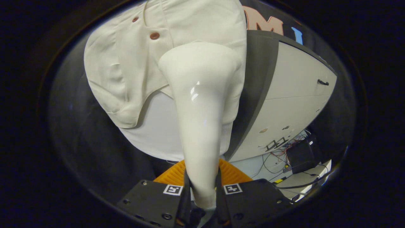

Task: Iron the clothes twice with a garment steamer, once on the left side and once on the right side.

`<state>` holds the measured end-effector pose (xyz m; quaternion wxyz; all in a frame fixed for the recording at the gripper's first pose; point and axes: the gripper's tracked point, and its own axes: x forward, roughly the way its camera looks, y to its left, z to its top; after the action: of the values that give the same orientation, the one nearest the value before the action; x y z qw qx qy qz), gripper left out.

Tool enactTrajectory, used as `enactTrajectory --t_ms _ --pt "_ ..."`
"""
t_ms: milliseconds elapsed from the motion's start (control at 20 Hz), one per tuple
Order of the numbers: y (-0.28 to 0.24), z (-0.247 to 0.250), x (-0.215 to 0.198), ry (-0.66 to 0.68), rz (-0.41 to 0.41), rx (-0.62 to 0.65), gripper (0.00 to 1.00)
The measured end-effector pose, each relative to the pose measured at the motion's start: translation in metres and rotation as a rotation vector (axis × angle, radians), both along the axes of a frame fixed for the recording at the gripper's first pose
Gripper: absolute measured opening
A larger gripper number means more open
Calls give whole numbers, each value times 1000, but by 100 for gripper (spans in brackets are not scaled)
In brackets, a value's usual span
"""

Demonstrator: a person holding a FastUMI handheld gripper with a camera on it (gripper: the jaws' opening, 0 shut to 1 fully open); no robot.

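Gripper view showed the tool (202, 190) pinching the narrow handle end of the garment steamer (202, 104), one finger (186, 193) pressed to each side of it. The steamer's long axis ran straight ahead from the fingers, widening toward its head, which pointed away at the clothes (126, 63) and lay against the right half of the hanging cream garment. Two brown buttons (154, 35) sat left of the head. Beyond, to the right, stood a pale cabinet (297, 95) with a dark handle.
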<state>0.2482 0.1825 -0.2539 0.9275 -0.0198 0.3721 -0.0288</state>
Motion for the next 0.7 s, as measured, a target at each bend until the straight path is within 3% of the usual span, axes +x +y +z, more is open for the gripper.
enactTrajectory --t_ms 450,700 --pt "13 36 -39 -118 58 1 33" --pt "-5 69 -75 -190 31 -14 33"
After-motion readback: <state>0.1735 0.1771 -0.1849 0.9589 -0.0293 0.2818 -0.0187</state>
